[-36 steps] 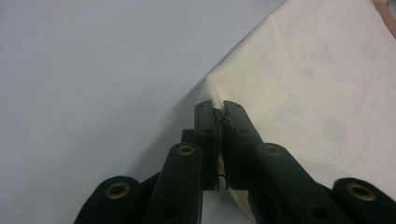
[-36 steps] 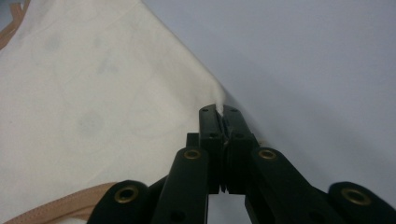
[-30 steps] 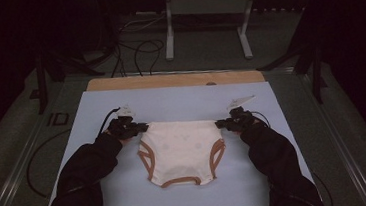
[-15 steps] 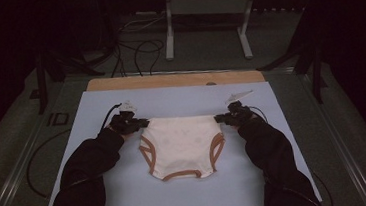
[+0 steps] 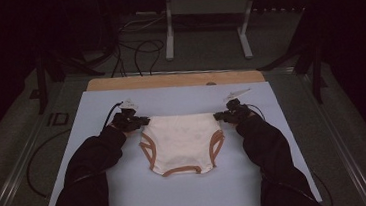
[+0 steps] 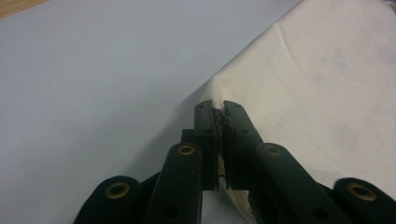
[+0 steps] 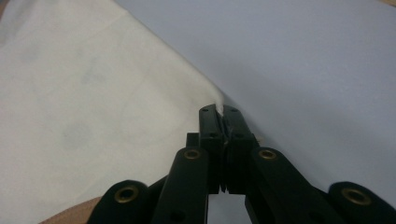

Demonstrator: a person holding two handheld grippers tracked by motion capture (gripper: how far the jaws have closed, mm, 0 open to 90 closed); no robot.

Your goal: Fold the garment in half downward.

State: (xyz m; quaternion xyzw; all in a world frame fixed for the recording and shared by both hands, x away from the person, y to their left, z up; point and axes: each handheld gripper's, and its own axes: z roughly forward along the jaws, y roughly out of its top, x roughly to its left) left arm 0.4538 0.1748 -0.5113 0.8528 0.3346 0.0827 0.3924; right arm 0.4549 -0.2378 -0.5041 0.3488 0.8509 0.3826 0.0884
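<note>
Left gripper [image 5: 145,120] and right gripper [image 5: 218,116] are each pinching a far corner of the cream, orange-trimmed cloth underpants [image 5: 182,143], lying flat on the pale blue mat [image 5: 180,95].

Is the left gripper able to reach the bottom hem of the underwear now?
Probably not yet: the left gripper is shut on the underwear at its top corner. The mat toward that hem looks bare.

One cream undergarment [image 5: 182,143] with brown trim lies on one blue mat [image 5: 189,193], which covers one counter [image 5: 174,79]; two grippers, left [image 5: 142,120] and right [image 5: 219,116].
</note>
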